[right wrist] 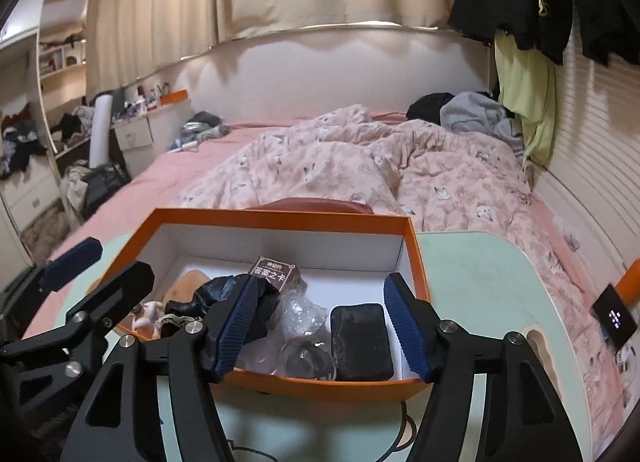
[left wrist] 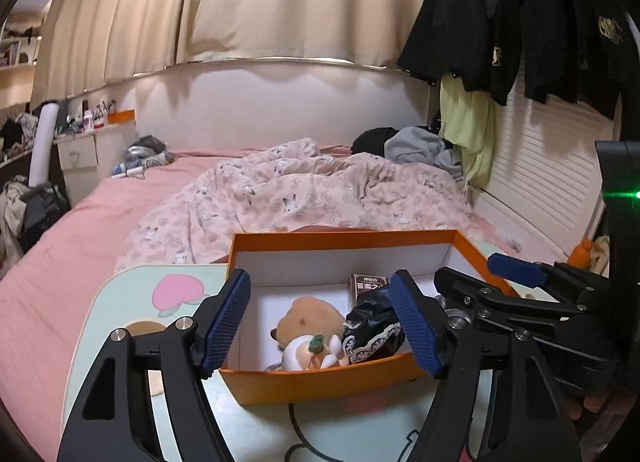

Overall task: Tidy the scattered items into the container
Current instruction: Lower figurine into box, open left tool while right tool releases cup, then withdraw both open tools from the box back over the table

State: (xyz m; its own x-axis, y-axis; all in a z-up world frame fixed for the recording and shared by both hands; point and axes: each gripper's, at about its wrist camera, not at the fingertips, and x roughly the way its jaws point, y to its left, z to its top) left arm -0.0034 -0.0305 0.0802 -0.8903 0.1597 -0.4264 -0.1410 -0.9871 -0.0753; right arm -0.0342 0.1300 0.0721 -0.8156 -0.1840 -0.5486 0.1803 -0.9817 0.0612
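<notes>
Both grippers agape above orange box [right wrist: 418, 258] near edge.

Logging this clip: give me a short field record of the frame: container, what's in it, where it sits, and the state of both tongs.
container: orange box, open top, white inside
contents: tan plush toy, black lace-trimmed cloth, brown card box, clear plastic wrap, flat black case
support: pale green table on the bed
left tongs: open, empty, at the box's near wall
right tongs: open, empty, at the box's near wall
loose items on table: none visible
</notes>
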